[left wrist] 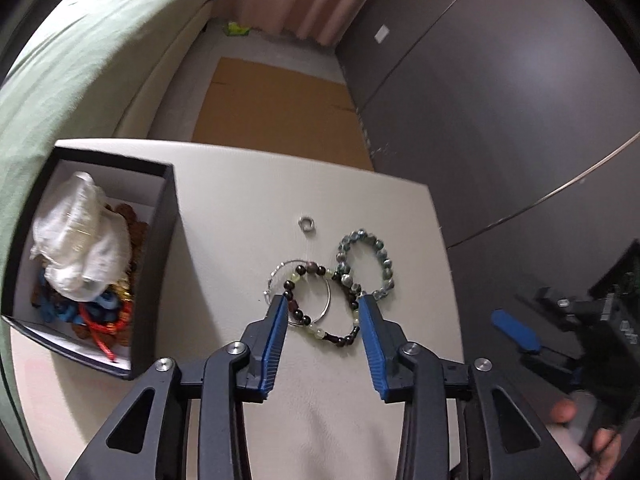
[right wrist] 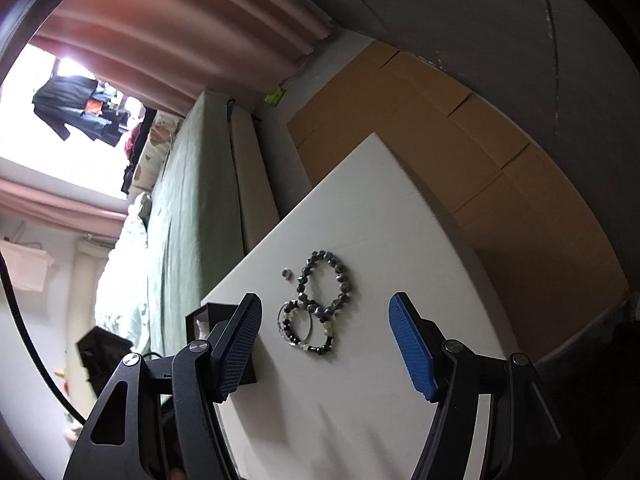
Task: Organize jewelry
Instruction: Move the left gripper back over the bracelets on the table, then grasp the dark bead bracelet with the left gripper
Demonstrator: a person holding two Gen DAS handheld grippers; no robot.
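Note:
On the white table (left wrist: 240,208) lie a dark and pale green beaded bracelet (left wrist: 316,330), a thin silver hoop (left wrist: 329,300) under it, a grey-green stone bracelet (left wrist: 384,256) and a small silver ring (left wrist: 307,224). My left gripper (left wrist: 323,306) is open, its fingertips straddling the dark beaded bracelet. My right gripper (right wrist: 325,304) is open, held above the table short of the same bracelets (right wrist: 308,328). The stone bracelet (right wrist: 344,276) and ring (right wrist: 286,274) show there too.
A black box (left wrist: 160,264) with white lining stands at the table's left, holding white cloth (left wrist: 76,236) and red, blue and brown jewelry. It shows partly in the right wrist view (right wrist: 208,316). A green bed (left wrist: 60,72), cardboard on the floor (left wrist: 276,108) and a grey wardrobe (left wrist: 500,92) surround the table.

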